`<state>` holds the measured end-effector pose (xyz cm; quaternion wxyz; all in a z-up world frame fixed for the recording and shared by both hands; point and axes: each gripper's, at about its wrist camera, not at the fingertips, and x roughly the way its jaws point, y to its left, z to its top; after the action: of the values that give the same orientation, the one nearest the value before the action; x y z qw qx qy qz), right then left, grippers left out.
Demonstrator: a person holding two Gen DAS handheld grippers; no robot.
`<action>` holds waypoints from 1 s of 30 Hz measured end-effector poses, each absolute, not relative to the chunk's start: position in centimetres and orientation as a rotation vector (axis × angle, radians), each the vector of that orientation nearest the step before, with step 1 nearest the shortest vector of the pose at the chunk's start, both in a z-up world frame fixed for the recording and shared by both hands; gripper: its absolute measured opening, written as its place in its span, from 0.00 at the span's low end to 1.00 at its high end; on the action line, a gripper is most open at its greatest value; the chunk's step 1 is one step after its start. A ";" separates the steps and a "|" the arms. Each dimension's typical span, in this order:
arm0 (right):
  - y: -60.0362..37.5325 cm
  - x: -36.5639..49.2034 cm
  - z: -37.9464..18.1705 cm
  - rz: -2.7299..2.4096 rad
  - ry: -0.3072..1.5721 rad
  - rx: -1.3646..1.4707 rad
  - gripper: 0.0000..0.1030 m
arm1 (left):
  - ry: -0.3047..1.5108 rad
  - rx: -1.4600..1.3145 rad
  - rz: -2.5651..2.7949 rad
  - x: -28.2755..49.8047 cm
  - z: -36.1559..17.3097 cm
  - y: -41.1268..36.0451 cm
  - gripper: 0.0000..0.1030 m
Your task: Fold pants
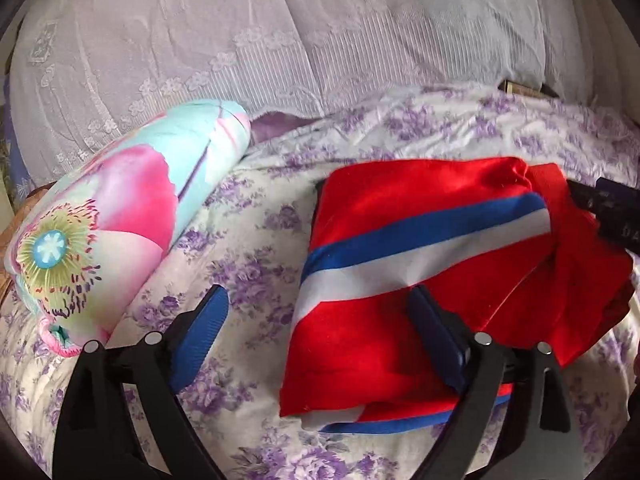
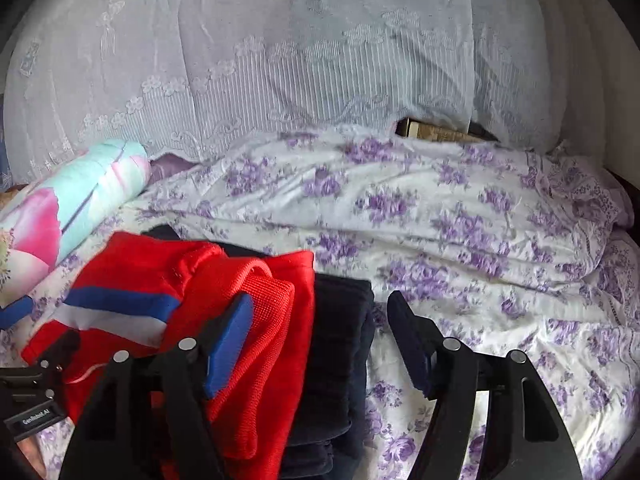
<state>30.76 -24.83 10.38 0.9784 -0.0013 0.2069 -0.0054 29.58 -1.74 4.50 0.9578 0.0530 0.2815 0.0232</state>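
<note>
The red pants [image 1: 420, 248] with a blue and white stripe lie folded on the floral bed sheet [image 1: 248, 240]. My left gripper [image 1: 320, 312] is open at their left edge, its right finger [image 1: 436, 336] resting on the red cloth. In the right wrist view the red pants [image 2: 192, 280] lie bunched on top of a folded dark garment [image 2: 340, 344]. My right gripper [image 2: 320, 332] is open over their right edge, its left finger [image 2: 228, 344] on the red waistband, holding nothing. The right gripper also shows in the left wrist view [image 1: 608, 208].
A rolled flowered blanket [image 1: 120, 216] lies to the left of the pants. A lace curtain [image 1: 280, 40] hangs behind the bed. A brown box [image 2: 436, 130] peeks out under the curtain. A crumpled floral quilt [image 2: 440, 208] covers the right side.
</note>
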 end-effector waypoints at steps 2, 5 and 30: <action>-24.3 29.9 10.2 -0.025 0.362 -0.033 0.69 | 0.553 0.099 0.062 29.0 4.7 -1.5 0.86; -22.9 31.9 7.6 -0.048 0.505 -0.157 0.84 | 0.508 0.118 0.060 28.2 5.0 -2.2 0.87; -23.3 4.5 8.7 -0.054 0.230 -0.026 0.97 | 0.442 0.073 0.072 6.1 7.0 -1.3 0.95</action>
<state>4.51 -23.33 8.67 0.9930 -0.0130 0.1146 -0.0271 6.08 -1.32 6.98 0.9744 0.0363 0.2190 0.0355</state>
